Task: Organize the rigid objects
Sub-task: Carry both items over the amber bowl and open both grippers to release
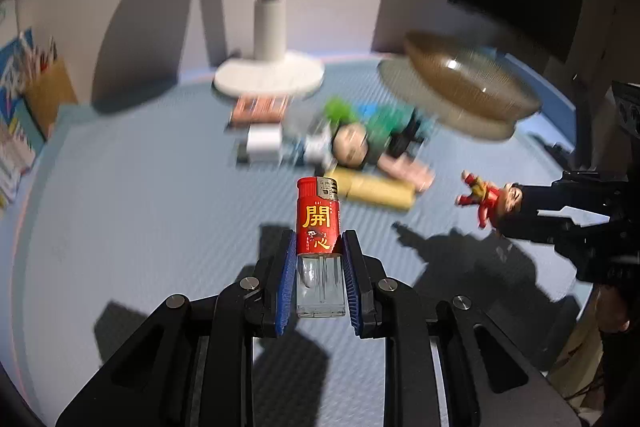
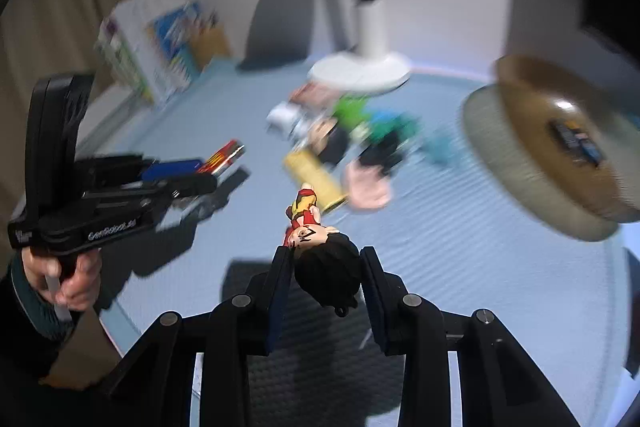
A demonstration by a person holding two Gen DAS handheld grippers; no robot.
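My left gripper [image 1: 319, 251] is shut on a red lighter [image 1: 319, 223] with a clear base, held above the blue mat; it also shows in the right wrist view [image 2: 224, 157]. My right gripper [image 2: 324, 259] is shut on the black-haired head of a small red-and-yellow toy figure [image 2: 316, 247], also seen at the right of the left wrist view [image 1: 486, 197]. A blurred pile of toys [image 1: 360, 143] lies mid-mat with a yellow block [image 1: 380, 193]. A brown woven-rimmed bowl [image 1: 464, 87] stands at the back right.
A white lamp base and pole [image 1: 270, 75] stands at the back of the blue mat [image 1: 140, 207]. A small white box [image 1: 262, 143] and a pink card [image 1: 260, 107] lie by it. Books and boxes [image 2: 160, 39] line the left edge.
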